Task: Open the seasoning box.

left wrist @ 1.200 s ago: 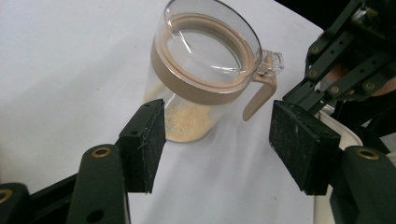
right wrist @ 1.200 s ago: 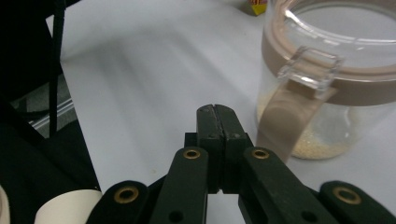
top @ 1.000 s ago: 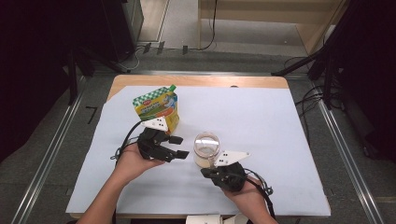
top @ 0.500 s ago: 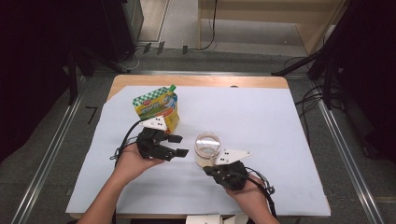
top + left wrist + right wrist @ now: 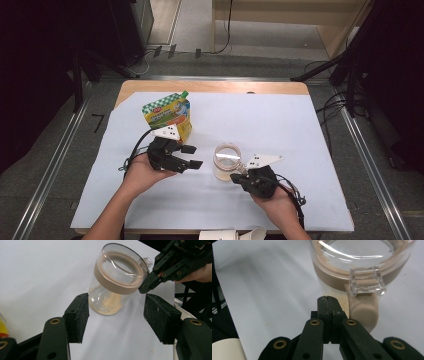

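One clear lidded jar [image 5: 226, 161] with beige powder, one green-yellow spouted pouch [image 5: 169, 116], left gripper [image 5: 192, 157] open and empty, right gripper [image 5: 238, 173] closed on nothing, tips beside jar, white table cover [image 5: 280, 130]

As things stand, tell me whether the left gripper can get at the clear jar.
Probably yes. The left gripper has its jaws open and aimed at the clear jar, with only bare white sheet between. The right gripper, shut, sits by the jar's rim on one side.

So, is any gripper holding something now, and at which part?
Nothing is held: left gripper is open before the jar; right gripper is shut empty beside its band.
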Tool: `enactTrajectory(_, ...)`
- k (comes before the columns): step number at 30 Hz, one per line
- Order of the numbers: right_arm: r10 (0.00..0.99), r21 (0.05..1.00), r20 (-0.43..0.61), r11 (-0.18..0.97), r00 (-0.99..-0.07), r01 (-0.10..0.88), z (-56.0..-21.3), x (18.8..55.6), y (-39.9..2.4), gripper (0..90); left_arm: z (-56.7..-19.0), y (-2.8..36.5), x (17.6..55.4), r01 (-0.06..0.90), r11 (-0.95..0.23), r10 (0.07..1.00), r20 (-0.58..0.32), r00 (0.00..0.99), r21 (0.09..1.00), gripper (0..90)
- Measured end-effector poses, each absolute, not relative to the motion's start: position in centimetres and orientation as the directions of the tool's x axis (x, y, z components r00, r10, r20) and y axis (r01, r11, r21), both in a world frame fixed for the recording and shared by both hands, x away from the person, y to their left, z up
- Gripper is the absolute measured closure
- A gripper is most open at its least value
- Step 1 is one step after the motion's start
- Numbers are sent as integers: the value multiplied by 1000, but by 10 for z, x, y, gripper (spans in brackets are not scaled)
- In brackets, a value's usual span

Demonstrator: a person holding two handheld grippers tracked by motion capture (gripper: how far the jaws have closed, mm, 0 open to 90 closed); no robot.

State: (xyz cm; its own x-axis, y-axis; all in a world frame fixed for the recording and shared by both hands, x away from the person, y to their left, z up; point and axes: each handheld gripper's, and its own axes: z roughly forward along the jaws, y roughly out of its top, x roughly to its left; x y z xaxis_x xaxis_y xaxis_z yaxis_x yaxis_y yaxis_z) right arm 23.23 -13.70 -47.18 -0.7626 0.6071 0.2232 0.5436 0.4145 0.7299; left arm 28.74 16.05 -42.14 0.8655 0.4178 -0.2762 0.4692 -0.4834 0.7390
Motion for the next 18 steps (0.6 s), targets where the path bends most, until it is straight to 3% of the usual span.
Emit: enactTrajectory(18,647,715,224,399,-729,574,-471,258,-175,900,-428,146,287,472,-507,403,-286,869,721,397)
